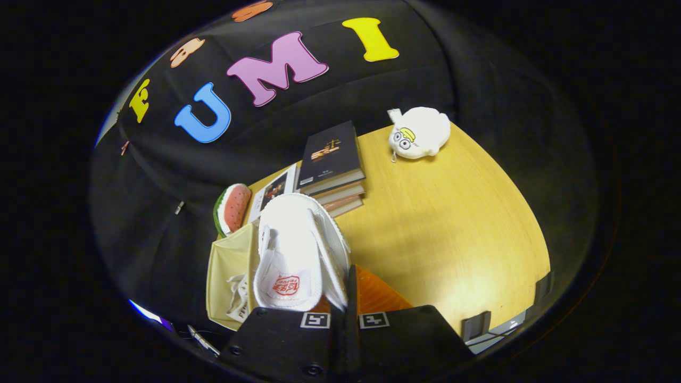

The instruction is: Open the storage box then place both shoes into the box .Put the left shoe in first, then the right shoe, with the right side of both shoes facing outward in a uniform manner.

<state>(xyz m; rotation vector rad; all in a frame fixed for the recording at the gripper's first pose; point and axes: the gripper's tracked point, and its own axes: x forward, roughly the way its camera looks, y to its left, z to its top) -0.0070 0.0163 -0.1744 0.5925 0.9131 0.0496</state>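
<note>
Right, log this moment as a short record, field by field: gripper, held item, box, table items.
gripper: gripper, fingers closed on the white shoe
held item: white shoe, opening and insole facing the camera, over the box
box: beige storage box, open, another white shoe partly visible inside
orange panel: orange panel just right of the fingers
table items: stack of books, watermelon-slice toy, white plush toy on the wooden table

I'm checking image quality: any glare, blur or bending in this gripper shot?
Gripper view: soft glare on the wooden table beyond the fingers; fisheye curves the table's edges; the white shoe, pinched by the gripper, stays sharp; booth wall dark.
</note>
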